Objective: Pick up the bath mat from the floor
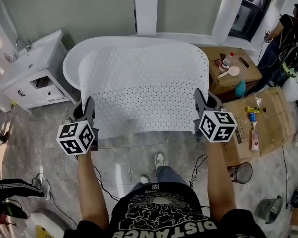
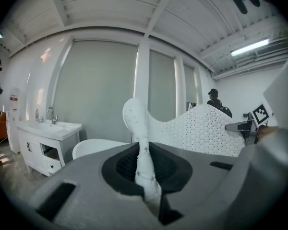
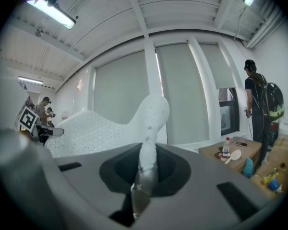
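head view: white bath mat (image 1: 144, 88), dotted all over with small holes, wavy far edge, spread wide at frame centre, off the floor, covering most of the white bathtub (image 1: 69, 66). left gripper (image 1: 88, 114) grasps its lower left corner, right gripper (image 1: 202, 108) its lower right corner.
left gripper view: jaws clenched on a thin mat edge at lower centre; perforated sheet runs off to the right.
right gripper view: jaws clenched on the mat edge at lower centre; sheet runs left.
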`<state>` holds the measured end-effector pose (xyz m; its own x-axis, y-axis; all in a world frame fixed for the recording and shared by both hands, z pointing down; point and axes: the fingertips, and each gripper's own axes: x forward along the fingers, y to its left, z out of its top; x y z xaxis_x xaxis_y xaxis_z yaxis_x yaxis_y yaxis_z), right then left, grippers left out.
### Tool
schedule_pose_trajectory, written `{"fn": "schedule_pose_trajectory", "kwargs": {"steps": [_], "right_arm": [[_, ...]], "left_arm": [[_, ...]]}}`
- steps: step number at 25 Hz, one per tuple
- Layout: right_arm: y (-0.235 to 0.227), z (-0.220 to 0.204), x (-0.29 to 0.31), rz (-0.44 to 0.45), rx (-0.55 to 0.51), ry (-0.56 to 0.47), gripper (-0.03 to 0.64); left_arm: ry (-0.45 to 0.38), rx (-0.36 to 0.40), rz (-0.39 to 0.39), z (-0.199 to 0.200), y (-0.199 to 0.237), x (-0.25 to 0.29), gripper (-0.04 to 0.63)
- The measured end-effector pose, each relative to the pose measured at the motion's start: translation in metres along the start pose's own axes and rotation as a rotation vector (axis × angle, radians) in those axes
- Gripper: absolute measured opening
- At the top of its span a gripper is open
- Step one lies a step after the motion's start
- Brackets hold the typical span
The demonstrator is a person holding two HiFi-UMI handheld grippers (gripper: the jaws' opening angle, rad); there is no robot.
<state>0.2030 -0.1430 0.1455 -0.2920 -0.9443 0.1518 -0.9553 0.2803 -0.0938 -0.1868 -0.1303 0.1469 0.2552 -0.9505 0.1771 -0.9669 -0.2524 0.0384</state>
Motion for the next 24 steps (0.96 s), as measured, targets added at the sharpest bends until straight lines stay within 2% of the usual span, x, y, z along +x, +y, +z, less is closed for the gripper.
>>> {"fn": "schedule_pose_trajectory", "kwargs": {"steps": [10, 24], "right_arm": [[0.008, 0.012, 0.000, -0.010, -0.026, -0.032, 0.029], [0.011, 0.010, -0.004, -0.014, -0.036, -0.030, 0.029]], "left_arm": [[-0.010, -0.013, 0.023, 0.001, 0.009, -0.003, 0.030], [-0.004, -0.015, 0.015, -0.005, 0.007, 0.000, 0.030]]}}
